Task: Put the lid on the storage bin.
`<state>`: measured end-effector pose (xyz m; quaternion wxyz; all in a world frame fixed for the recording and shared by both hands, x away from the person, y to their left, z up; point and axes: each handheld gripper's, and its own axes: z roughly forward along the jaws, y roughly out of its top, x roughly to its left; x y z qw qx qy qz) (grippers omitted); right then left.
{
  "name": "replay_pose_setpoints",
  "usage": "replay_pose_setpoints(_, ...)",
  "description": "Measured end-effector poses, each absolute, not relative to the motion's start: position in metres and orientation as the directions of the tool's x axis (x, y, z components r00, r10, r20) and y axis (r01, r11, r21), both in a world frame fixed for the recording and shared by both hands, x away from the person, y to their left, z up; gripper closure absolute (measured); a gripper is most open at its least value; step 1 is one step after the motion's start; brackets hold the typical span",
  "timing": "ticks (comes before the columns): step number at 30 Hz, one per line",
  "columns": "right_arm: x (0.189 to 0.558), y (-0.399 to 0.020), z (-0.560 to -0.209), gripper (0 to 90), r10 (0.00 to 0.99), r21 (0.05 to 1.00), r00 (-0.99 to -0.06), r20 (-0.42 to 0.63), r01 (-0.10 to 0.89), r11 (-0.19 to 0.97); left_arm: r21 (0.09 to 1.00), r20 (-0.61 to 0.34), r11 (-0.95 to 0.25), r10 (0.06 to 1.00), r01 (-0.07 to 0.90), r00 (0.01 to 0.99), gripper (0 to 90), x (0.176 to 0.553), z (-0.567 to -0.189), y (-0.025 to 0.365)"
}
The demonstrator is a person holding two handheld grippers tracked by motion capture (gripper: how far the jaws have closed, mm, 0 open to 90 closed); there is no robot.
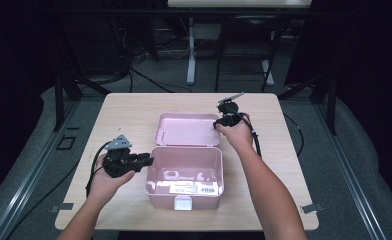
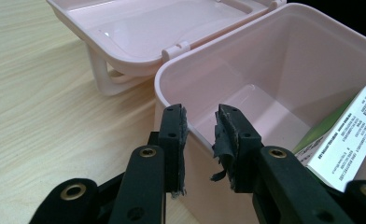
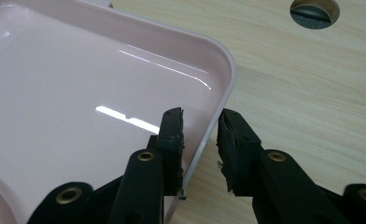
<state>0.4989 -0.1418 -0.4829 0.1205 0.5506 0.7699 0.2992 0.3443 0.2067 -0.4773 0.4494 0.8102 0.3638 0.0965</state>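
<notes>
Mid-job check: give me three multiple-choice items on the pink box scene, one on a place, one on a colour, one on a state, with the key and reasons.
1. Where is the right claw?
A. at the rim of the open lid
B. inside the box
C. off the table

2. What colour is the box?
A. blue
B. pink
C. green

3. What state is the box in?
A. latched shut
B. lid removed and set aside
C. open, lid swung back on its hinges

Key:
1 A, since the right gripper view shows the lid's rim between the two jaws, one inside and one outside.
2 B, since the box and lid show pale pink on the table in the high view.
3 C, since the lid lies back behind the box, joined at the hinge, and a carton shows inside.
</notes>
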Motion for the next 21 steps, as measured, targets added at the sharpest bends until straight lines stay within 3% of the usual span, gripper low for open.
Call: replay_pose_setpoints(21, 0.488, -0.143, -0.463, 77.8, 0.928, 0.64, -0.338, 0.154, 0.75, 0.167, 0.798, -0.17, -0.333, 0.676, 0.503, 0.717, 72.0, 0.344, -0.477, 0.207)
